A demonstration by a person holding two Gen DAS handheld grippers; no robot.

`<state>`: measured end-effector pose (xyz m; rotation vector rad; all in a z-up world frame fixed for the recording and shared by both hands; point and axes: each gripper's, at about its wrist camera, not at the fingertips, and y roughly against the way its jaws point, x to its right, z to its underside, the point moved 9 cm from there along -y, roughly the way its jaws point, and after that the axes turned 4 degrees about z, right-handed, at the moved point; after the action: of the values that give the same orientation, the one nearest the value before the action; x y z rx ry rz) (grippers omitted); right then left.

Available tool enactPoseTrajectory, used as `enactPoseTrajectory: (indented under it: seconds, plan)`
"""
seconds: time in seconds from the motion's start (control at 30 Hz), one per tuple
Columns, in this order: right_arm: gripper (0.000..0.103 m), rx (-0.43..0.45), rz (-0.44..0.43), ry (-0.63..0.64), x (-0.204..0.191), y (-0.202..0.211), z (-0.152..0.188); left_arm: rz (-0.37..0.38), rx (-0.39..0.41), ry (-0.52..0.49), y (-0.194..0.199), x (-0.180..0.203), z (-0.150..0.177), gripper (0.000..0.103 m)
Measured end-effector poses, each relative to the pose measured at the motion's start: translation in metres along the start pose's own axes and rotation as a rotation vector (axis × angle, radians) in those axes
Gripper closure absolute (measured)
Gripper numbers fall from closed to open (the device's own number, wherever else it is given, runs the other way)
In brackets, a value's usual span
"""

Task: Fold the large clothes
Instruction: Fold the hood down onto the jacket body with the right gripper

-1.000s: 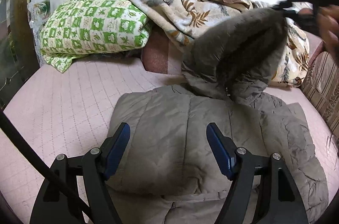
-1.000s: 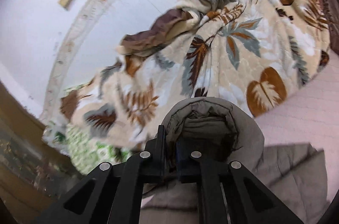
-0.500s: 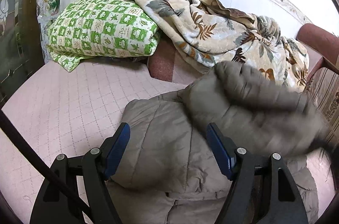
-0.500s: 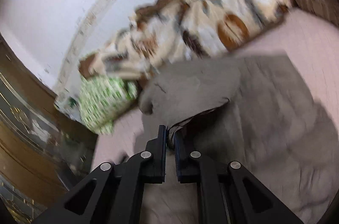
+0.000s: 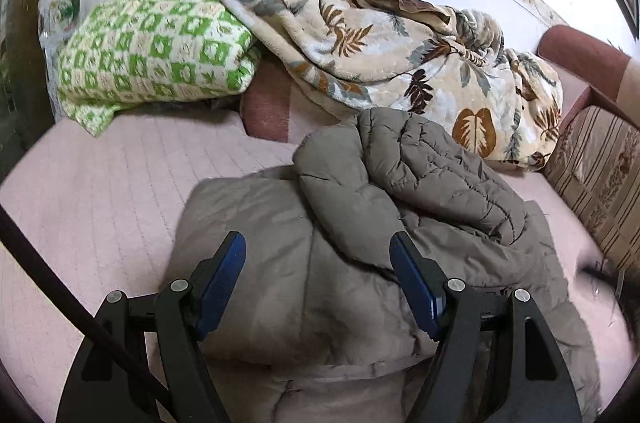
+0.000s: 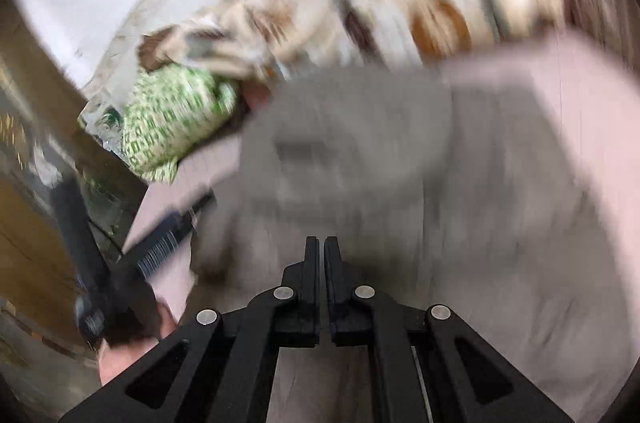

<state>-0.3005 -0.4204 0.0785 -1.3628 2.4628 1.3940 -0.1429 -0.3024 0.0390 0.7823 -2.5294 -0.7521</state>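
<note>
A pink quilted bed (image 5: 100, 191) carries a grey padded jacket (image 5: 320, 263), folded at its middle, with the hood (image 5: 424, 167) flopped back over the body. Behind it lie a leaf-print blanket (image 5: 400, 51) and a green checked pillow (image 5: 160, 51). The left gripper (image 5: 318, 263) hovers low over the jacket, pointing forward, fingers spread wide and empty. The right gripper (image 6: 321, 247) hangs above the jacket in a blurred view, fingers pressed nearly together with nothing visibly between them
</note>
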Motion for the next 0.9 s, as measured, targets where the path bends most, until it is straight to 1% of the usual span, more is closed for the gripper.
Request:
enactPoseTrajectory:
  seconds: [0.03, 0.07, 0.1, 0.13, 0.17, 0.2, 0.23, 0.3, 0.33, 0.37, 0.47, 0.53, 0.6, 0.67, 0.73, 0.83, 0.87, 0.9]
  plan:
    - [0.098, 0.032, 0.016, 0.033, -0.002, -0.001, -0.016, 0.002, -0.003, 0.003, -0.002, 0.001, 0.001, 0.029]
    - [0.098, 0.036, 0.032, 0.077, -0.005, -0.010, -0.033, 0.002, -0.006, -0.001, -0.006, 0.003, 0.001, 0.029]
    - [0.098, 0.008, 0.048, 0.113, -0.008, -0.028, -0.044, 0.000, -0.007, -0.012, -0.009, 0.006, 0.002, 0.029]
    - [0.098, 0.009, 0.069, 0.118, -0.005, -0.038, -0.052, -0.004, -0.005, -0.030, -0.012, 0.009, 0.001, 0.029]
    - [0.097, 0.029, 0.093, 0.113, 0.000, -0.049, -0.060, -0.012, -0.002, -0.050, -0.015, 0.012, 0.002, 0.029]
    - [0.098, 0.012, 0.104, 0.114, 0.003, -0.063, -0.062, -0.022, -0.012, -0.065, -0.020, 0.014, 0.004, 0.029]
    - [0.098, -0.021, 0.113, 0.115, 0.007, -0.077, -0.060, -0.024, -0.025, -0.069, -0.024, 0.014, 0.006, 0.029]
    - [0.098, -0.072, 0.118, 0.118, 0.015, -0.099, -0.046, -0.019, -0.101, -0.075, -0.041, 0.015, 0.019, 0.029]
    - [0.098, -0.101, 0.128, 0.135, 0.016, -0.108, -0.036, -0.034, -0.142, -0.078, -0.050, 0.013, 0.026, 0.029]
    - [0.098, -0.137, 0.149, 0.154, 0.019, -0.119, -0.023, -0.045, -0.165, -0.082, -0.055, 0.012, 0.031, 0.029]
    - [0.097, -0.188, 0.169, 0.147, 0.032, -0.139, 0.002, -0.064, -0.189, -0.115, -0.063, 0.013, 0.038, 0.029]
    - [0.097, -0.203, 0.164, 0.130, 0.039, -0.148, 0.012, -0.077, -0.195, -0.139, -0.064, 0.014, 0.040, 0.029]
    - [0.097, -0.212, 0.160, 0.123, 0.042, -0.151, 0.016, -0.076, -0.186, -0.142, -0.063, 0.014, 0.040, 0.029]
    - [0.097, -0.215, 0.168, 0.140, 0.039, -0.145, 0.011, -0.053, -0.172, -0.128, -0.056, 0.014, 0.035, 0.029]
    - [0.097, -0.181, 0.152, 0.135, 0.035, -0.131, 0.001, -0.026, -0.140, -0.088, -0.048, 0.011, 0.027, 0.029]
    - [0.097, -0.099, 0.107, 0.153, 0.017, -0.104, -0.016, 0.003, -0.097, -0.015, -0.038, 0.003, 0.014, 0.029]
    - [0.097, -0.067, 0.083, 0.161, 0.010, -0.095, -0.020, -0.002, -0.086, 0.000, -0.035, -0.001, 0.011, 0.029]
    - [0.097, -0.055, 0.050, 0.164, 0.002, -0.092, -0.022, -0.011, -0.080, 0.005, -0.034, -0.004, 0.010, 0.029]
